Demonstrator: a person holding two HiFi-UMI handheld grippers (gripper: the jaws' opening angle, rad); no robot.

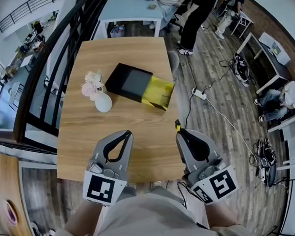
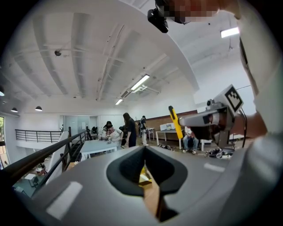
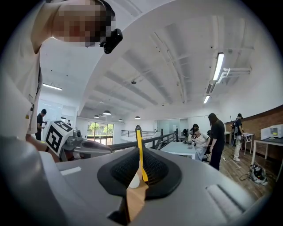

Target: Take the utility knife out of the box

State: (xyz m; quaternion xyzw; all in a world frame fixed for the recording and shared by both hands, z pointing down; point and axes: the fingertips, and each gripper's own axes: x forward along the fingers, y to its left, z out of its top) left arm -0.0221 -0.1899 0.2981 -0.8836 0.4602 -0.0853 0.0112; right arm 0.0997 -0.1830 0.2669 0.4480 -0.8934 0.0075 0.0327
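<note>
Firmly clamped in the right gripper (image 1: 179, 132), the utility knife (image 3: 140, 150) stands upright; left gripper (image 1: 127, 134) closed; box (image 1: 138, 86), at the table's (image 1: 115, 156) middle, shows grey inside.

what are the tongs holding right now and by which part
The right tongs pinch the utility knife by its lower part, its black-tipped end sticking up clear. The left tongs hold nothing.
</note>
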